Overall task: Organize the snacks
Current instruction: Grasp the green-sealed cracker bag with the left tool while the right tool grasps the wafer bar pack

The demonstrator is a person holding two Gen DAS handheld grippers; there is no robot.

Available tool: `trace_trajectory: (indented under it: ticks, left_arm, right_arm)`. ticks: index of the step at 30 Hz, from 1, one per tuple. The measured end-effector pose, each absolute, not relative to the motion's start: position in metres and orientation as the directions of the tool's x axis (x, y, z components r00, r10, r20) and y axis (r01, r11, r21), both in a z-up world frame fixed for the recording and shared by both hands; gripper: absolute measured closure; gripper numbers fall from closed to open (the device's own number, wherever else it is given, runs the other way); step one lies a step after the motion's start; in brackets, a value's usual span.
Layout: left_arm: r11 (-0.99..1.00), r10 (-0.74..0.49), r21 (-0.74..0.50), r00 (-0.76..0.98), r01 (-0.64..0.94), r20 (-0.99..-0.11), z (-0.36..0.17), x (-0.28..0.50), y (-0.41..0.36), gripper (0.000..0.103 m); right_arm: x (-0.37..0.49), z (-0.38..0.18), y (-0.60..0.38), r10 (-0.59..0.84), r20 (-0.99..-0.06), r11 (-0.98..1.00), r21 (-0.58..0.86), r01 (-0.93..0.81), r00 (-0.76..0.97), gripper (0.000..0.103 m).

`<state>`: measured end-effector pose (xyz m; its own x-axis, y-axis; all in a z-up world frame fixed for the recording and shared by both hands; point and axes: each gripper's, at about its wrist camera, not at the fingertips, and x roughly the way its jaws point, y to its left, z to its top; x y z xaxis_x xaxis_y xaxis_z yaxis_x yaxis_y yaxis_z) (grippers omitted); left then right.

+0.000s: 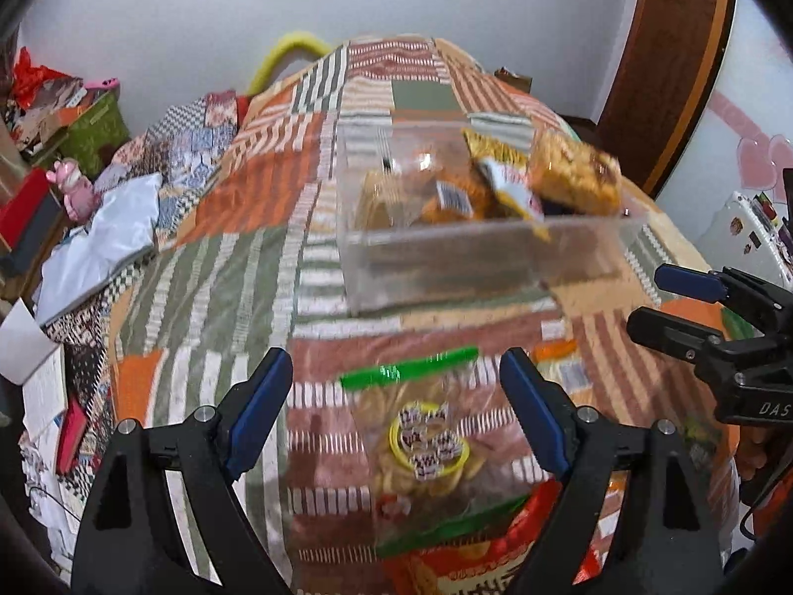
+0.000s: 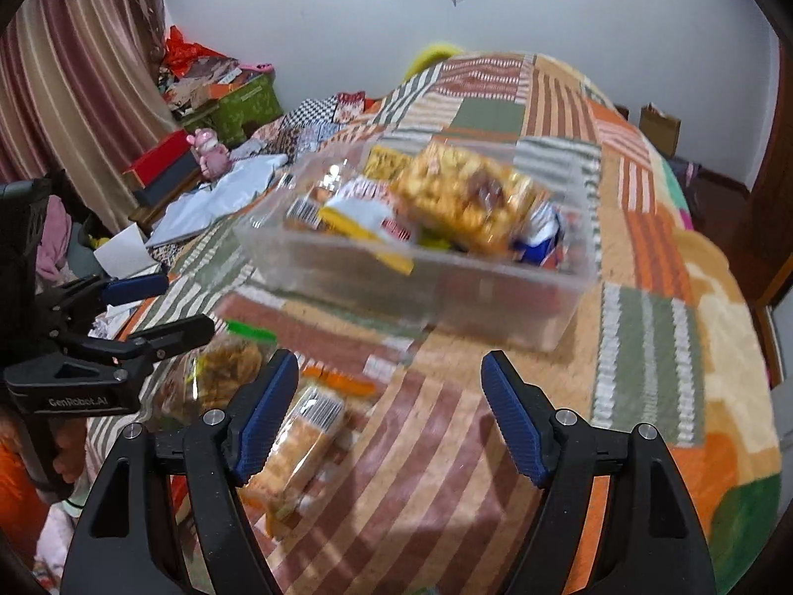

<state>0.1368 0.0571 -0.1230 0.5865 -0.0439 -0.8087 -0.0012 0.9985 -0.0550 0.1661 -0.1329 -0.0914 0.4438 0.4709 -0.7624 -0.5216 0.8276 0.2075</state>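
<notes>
I see both claws spread apart and holding nothing: my left claw (image 1: 396, 406) hangs over a green-sealed snack bag (image 1: 421, 441) on the bed (image 1: 238, 267). My right claw (image 2: 389, 416) hovers beside a biscuit packet (image 2: 302, 441); the clear bin (image 2: 421, 267) of snacks sits beyond.

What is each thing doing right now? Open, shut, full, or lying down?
Clear box: lid off, part full of snack packets.
Green-topped bag: lying flat on the blanket, between the left gripper's open jaws, not gripped.
Orange-topped packet: lying on the blanket, not gripped.
Left gripper: open.
Right gripper: open, nothing between its jaws.
</notes>
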Motion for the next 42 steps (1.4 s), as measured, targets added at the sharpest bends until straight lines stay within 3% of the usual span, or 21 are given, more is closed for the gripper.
trace_trajectory:
  ticks: [13, 16, 22, 24, 26, 29, 42]
  left_arm:
    - [0.996, -0.079, -0.085, 0.527, 0.014, -0.846, -0.156, 0.122, 0.059, 0.017]
    - [0.995, -0.093, -0.097, 0.519, 0.019, -0.850, -0.159, 0.122, 0.059, 0.023]
    - [0.992, -0.126, -0.121, 0.492, 0.042, -0.861, -0.167, 0.125, 0.058, 0.044]
    - [0.992, -0.123, -0.118, 0.487, 0.042, -0.865, -0.169, 0.125, 0.057, 0.046]
    - [0.992, -0.126, -0.122, 0.493, 0.040, -0.861, -0.169, 0.125, 0.057, 0.049]
    - [0.992, -0.124, -0.126, 0.501, 0.030, -0.856, -0.167, 0.124, 0.059, 0.056]
    - [0.991, -0.111, -0.131, 0.598, 0.011, -0.793, -0.129, 0.127, 0.061, 0.058]
  right_arm:
    - [0.151, -0.114, -0.103, 0.462, -0.819, 0.801, 0.221, -0.556, 0.341, 0.029]
    - [0.151, -0.119, -0.097, 0.455, -0.831, 0.797, 0.219, -0.563, 0.320, 0.030]
    - [0.148, -0.128, -0.086, 0.453, -0.855, 0.763, 0.224, -0.607, 0.253, 0.049]
    - [0.148, -0.130, -0.085, 0.453, -0.855, 0.761, 0.224, -0.609, 0.251, 0.051]
    - [0.149, -0.130, -0.086, 0.458, -0.854, 0.758, 0.229, -0.610, 0.247, 0.060]
    - [0.151, -0.128, -0.091, 0.464, -0.848, 0.762, 0.234, -0.604, 0.257, 0.067]
    - [0.154, -0.103, -0.110, 0.491, -0.795, 0.783, 0.225, -0.580, 0.355, 0.071]
